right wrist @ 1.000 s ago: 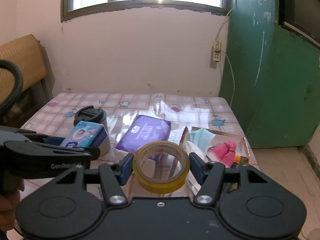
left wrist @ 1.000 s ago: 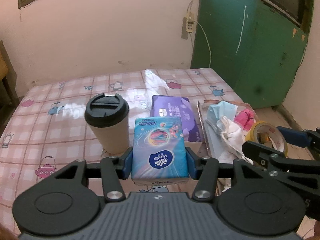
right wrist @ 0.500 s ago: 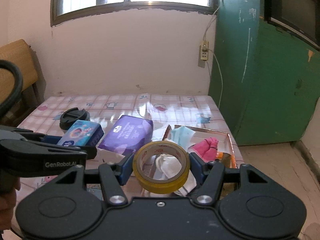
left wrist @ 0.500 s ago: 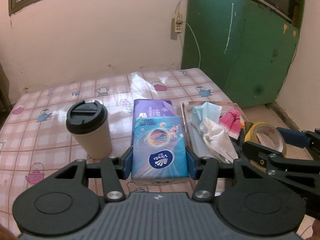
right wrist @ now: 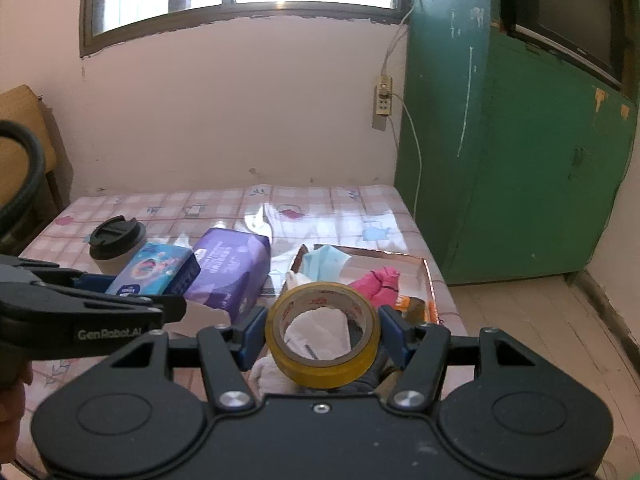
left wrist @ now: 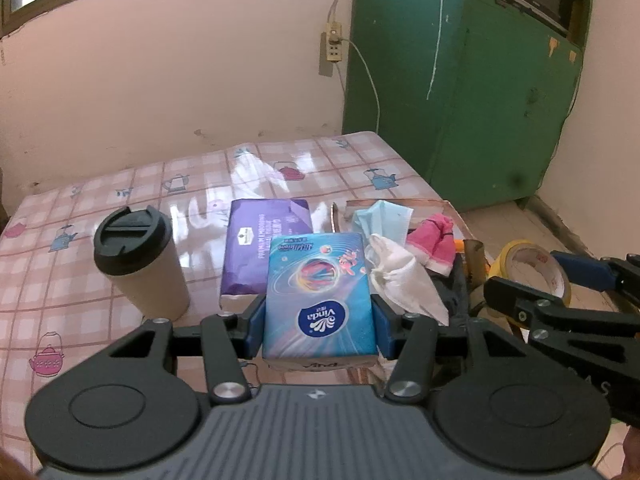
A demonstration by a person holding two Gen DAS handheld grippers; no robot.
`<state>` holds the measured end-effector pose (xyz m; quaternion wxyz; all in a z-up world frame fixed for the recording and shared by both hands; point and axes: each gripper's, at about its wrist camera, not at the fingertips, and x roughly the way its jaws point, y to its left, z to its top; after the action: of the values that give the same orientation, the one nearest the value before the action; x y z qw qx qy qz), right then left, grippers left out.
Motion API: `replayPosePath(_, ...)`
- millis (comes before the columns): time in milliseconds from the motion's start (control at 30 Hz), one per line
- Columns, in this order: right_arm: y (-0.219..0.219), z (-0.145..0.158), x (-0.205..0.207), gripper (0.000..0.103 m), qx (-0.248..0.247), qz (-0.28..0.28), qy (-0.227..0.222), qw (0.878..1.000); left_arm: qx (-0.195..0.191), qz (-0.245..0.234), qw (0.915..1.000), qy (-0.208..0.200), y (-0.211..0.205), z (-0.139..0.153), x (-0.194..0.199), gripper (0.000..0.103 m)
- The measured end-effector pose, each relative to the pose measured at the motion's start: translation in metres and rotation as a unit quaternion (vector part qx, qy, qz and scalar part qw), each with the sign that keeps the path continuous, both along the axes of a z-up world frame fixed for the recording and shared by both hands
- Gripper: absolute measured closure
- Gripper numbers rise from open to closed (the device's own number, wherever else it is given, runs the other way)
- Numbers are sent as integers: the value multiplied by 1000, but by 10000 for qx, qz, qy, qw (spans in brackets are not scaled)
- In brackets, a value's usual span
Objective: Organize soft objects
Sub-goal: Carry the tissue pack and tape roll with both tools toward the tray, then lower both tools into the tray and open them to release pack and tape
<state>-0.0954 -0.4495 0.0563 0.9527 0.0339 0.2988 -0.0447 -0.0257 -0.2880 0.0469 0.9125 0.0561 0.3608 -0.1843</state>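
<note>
- The left tongs (left wrist: 320,320) are partly closed, blue pads pressing both sides of a blue pack of tissues (left wrist: 320,296), which is held lifted above the table, its logo end toward the camera
- The right tongs (right wrist: 323,330) stand wider, their pads clamped on the outer rim of a yellow roll of tape (right wrist: 323,332), held with its hole facing up and forward
- In the left wrist view the right tongs with the tape show at the far right edge, just beside the tray
- In the right wrist view the left tongs with the tissues show at the left, over the cup and the purple pack
- Beyond the tissues a purple pack of wipes (left wrist: 266,254) lies flat on the table (left wrist: 60,280), which wears a pink checked cover with teapot prints
- Left of the purple pack a paper cup (left wrist: 144,268) with a black lid stands upright
- Right of the purple pack a shallow tray (right wrist: 424,272) sits at the table's right edge
- In the tray lie a light blue face mask (left wrist: 384,220), a crumpled white cloth (left wrist: 404,280) and a pink cloth (left wrist: 438,242), overlapping in a loose heap
- Behind the table are a pink wall with a socket and a green cabinet (left wrist: 480,100) to the right
</note>
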Motion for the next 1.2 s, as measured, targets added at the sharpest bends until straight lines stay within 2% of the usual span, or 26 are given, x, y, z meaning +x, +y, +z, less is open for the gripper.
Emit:
replayPosePath(533, -31, -6, 6, 31, 15, -171, 41, 9998, 31, -248, 9996, 103, -35, -9, 5, 49)
replayPosePath(1200, -48, -15, 30, 31, 69, -146, 186, 9997, 133, -334, 9990, 282, -54, -24, 20, 49)
